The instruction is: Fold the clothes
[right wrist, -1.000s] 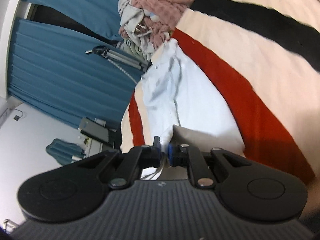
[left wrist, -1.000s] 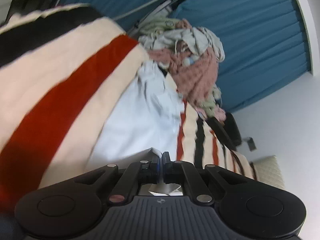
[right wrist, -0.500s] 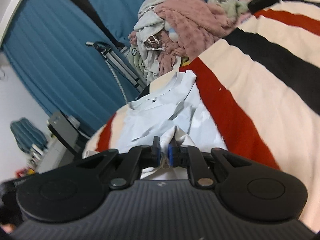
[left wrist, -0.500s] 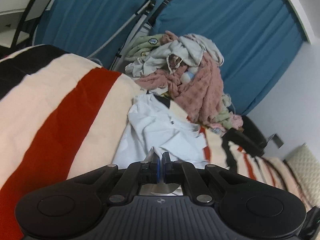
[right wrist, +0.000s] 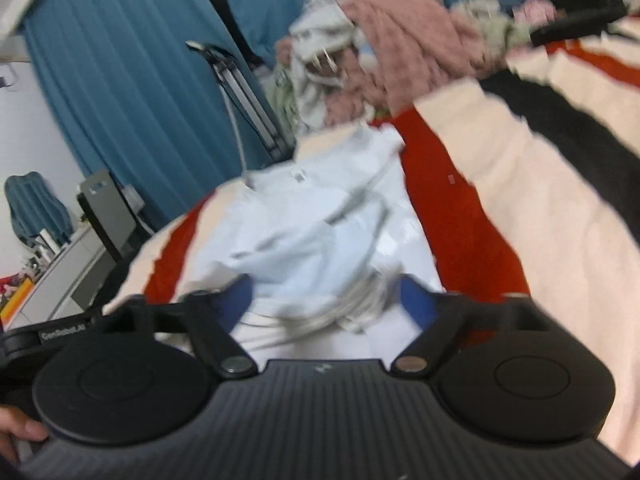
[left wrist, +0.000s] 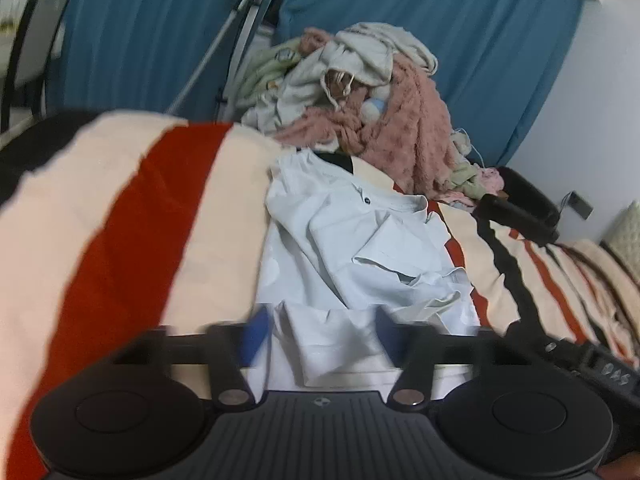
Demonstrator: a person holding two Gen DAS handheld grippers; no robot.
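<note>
- The left tool point(left wrist: 320, 330) sits at 6 o'clock in the left wrist view with its blue-padded fingers point(left wrist: 253, 334) spread wide apart, gripping nothing; the fingers are motion-blurred.
- Between and just beyond those fingers lies the hem end of a pale blue shirt point(left wrist: 360, 248), crumpled on a bed covered by a striped blanket point(left wrist: 132, 216) in cream, red and black.
- The shirt's long axis runs from 6 o'clock towards 12 o'clock in this view, collar end at the far side, pointing at the laundry pile point(left wrist: 368, 96); a small dark button shows near the neckline.
- One sleeve is folded over the body, towards 3 o'clock.
- The pile of pink, grey and pale green garments sits at 12 o'clock, just behind the collar, in front of blue curtains point(left wrist: 480, 40).
- At 4 o'clock in the left view, part of the other black handset shows at the frame edge.
- The right tool point(right wrist: 324, 300) is likewise spread open, holding nothing, with bunched shirt point(right wrist: 320, 224) fabric lying between its blue fingers point(right wrist: 416, 300).
- In the right wrist view, which is blurred, the shirt again runs from 6 to 12 o'clock, collar away, the pile beyond it at 12 to 1 o'clock.
- A fingertip of the person's hand point(right wrist: 24, 426) shows at 8 o'clock.
</note>
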